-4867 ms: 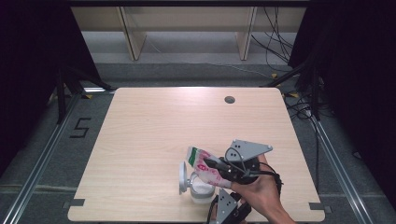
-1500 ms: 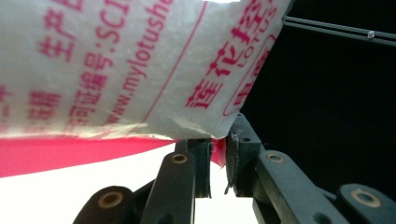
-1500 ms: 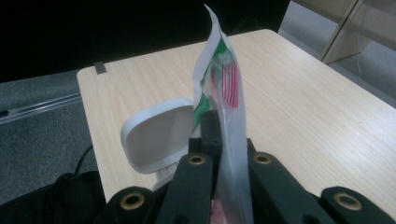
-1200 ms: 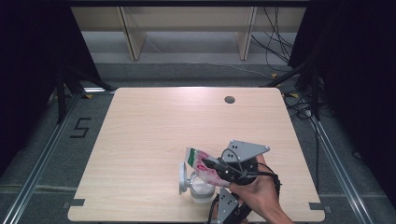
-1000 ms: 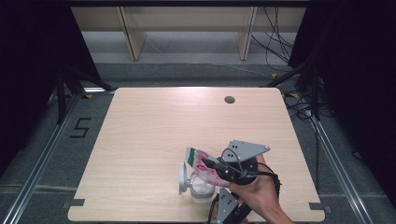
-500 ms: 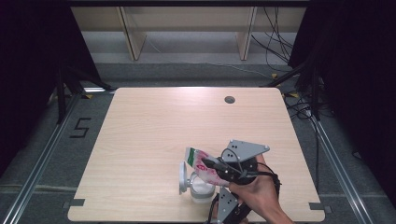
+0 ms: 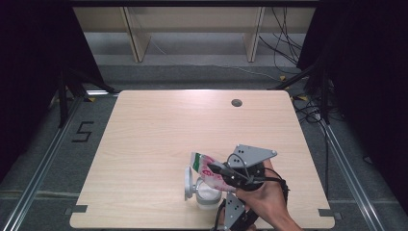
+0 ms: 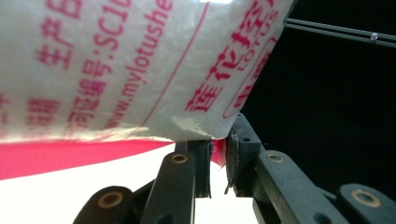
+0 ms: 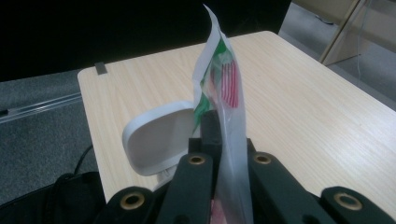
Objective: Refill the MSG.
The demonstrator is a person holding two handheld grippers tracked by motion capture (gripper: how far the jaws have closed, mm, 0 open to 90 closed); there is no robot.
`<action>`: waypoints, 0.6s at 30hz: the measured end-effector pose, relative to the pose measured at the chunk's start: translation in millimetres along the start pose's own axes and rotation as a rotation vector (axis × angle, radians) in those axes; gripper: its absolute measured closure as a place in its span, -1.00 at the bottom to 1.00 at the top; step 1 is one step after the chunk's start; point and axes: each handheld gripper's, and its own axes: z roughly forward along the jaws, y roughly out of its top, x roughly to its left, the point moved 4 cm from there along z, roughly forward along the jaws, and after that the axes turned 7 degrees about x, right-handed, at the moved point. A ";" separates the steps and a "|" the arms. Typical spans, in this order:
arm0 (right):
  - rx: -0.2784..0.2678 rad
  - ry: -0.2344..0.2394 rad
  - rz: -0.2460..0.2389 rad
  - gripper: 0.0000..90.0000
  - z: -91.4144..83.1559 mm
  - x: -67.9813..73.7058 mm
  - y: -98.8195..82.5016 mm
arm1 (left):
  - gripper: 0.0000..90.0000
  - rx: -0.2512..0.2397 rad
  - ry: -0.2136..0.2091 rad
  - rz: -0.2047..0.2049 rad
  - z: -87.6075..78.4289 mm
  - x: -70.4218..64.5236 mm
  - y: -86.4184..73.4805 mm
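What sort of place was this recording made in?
Likely a lab recording bay: a bare light-wood table stands between black curtains, with aluminium floor rails and loose cables behind.

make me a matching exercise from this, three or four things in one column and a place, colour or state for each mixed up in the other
Things:
1. bag
2. lid
3. jar
4. round hole

Descriptions:
a. far side of the table
b. white, flipped open
c. clamped by the right tongs and the left tongs
d. under the bag, white inside

Pairs: 1-c, 2-b, 3-d, 4-a
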 end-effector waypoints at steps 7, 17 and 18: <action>0.009 -0.003 -0.013 1.00 -0.2 -0.6 -0.4 | 0.79 -0.003 -0.001 -0.004 0.7 -0.8 -0.4; 0.015 -0.008 -0.019 1.00 -0.3 -0.3 0.7 | 0.79 -0.048 -0.020 -0.032 3.4 -3.7 2.3; 0.018 -0.007 -0.023 1.00 -0.5 -0.3 0.8 | 0.79 -0.054 -0.022 -0.039 3.8 -4.3 2.6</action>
